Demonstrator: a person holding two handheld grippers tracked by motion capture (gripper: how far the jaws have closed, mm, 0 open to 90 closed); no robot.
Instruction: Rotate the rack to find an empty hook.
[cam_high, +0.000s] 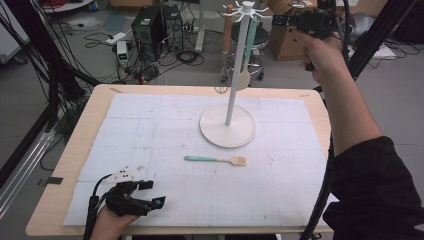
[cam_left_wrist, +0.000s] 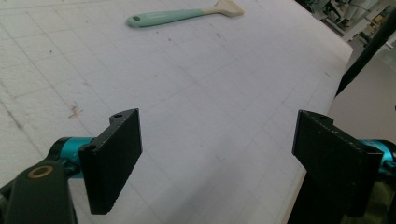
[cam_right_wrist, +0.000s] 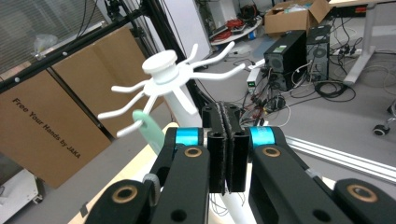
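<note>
One spatula lies flat on the gridded mat, not yet hung, a little beyond the left gripper, which rests near the front edge with jaws spread wide and holding nothing. Farther off, one white rack already carries two hung utensils, and the right gripper sits raised beside its hooks, jaws pressed together on nothing, so by my judgement roughly a third remains.

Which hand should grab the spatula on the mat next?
Probably left. The left tongs sit low on the mat, jaws open, facing the spatula. The right tongs are shut, raised beside the rack top.
</note>
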